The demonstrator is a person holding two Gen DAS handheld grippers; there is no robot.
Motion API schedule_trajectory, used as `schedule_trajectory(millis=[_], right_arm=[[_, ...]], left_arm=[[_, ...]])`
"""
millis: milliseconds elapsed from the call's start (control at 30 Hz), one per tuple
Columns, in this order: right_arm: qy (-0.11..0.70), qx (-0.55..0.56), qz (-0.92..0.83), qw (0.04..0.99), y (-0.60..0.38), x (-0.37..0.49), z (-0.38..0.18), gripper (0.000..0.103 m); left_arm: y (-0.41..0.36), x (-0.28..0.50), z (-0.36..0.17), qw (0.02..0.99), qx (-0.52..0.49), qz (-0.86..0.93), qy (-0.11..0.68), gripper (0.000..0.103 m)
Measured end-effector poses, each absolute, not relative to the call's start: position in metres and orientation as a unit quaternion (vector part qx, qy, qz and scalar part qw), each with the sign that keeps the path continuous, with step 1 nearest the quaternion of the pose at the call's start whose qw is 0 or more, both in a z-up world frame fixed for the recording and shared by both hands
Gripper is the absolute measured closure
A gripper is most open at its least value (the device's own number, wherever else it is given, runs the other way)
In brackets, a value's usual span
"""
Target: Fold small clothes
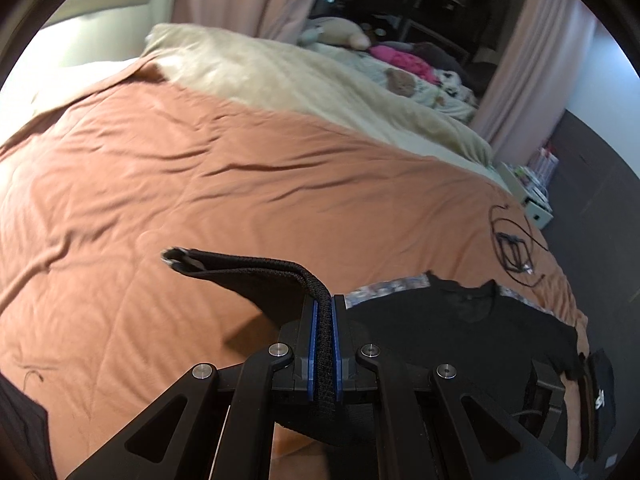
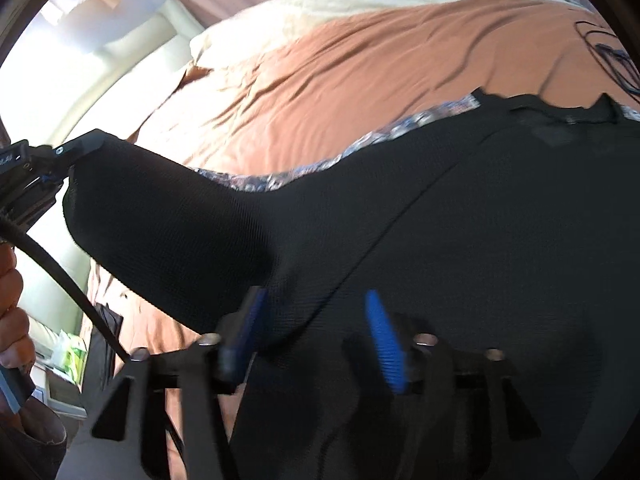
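Note:
A black T-shirt point(image 2: 460, 220) lies on the orange bedspread point(image 1: 200, 184), on top of a patterned grey-blue cloth point(image 2: 400, 132). My left gripper point(image 1: 325, 312) is shut on the hem of the shirt's sleeve point(image 1: 256, 276) and holds it lifted off the bed. In the right wrist view the left gripper point(image 2: 60, 160) shows at the far left with the sleeve point(image 2: 160, 216) stretched from it. My right gripper point(image 2: 316, 312) is open just above the shirt's body near the armpit; its blue pads point(image 2: 384, 340) stand apart with nothing between them.
A coiled black cable point(image 1: 512, 240) lies on the bedspread beyond the shirt. A beige blanket point(image 1: 288, 80) covers the far part of the bed, with plush toys and clothes point(image 1: 400, 64) behind it. Another dark garment point(image 1: 600, 396) lies at the bed's right edge.

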State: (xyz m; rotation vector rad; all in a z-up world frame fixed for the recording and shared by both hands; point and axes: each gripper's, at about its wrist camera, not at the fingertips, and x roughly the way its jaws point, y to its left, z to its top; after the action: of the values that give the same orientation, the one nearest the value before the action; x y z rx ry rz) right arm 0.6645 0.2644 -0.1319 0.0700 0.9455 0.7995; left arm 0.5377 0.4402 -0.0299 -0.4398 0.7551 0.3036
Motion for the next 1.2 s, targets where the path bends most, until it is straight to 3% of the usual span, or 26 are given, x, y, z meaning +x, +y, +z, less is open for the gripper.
schedule_trajectory(millis=[367, 667, 800, 900, 1200], right_arm=[[0.432, 0.068, 0.346, 0.830, 0.165, 0.672, -0.116, 0.048], [0.443, 0.090, 0.313, 0.835, 0.104, 0.671, -0.118, 0.048], [0.448, 0.099, 0.300, 0.836, 0.091, 0.672, -0.121, 0.039], [0.451, 0.108, 0.302, 0.833, 0.086, 0.673, -0.123, 0.039], [0.453, 0.113, 0.316, 0.826, 0.100, 0.685, -0.129, 0.039]], left_arm=[[0.362, 0.595, -0.027, 0.904, -0.174, 0.075, 0.383, 0.097], [0.287, 0.622, -0.059, 0.897, -0.120, -0.012, 0.426, 0.095], [0.289, 0.615, -0.071, 0.893, -0.115, -0.010, 0.436, 0.081], [0.300, 0.607, -0.073, 0.894, -0.120, -0.002, 0.431, 0.072], [0.348, 0.586, -0.103, 0.877, -0.139, 0.065, 0.456, 0.072]])
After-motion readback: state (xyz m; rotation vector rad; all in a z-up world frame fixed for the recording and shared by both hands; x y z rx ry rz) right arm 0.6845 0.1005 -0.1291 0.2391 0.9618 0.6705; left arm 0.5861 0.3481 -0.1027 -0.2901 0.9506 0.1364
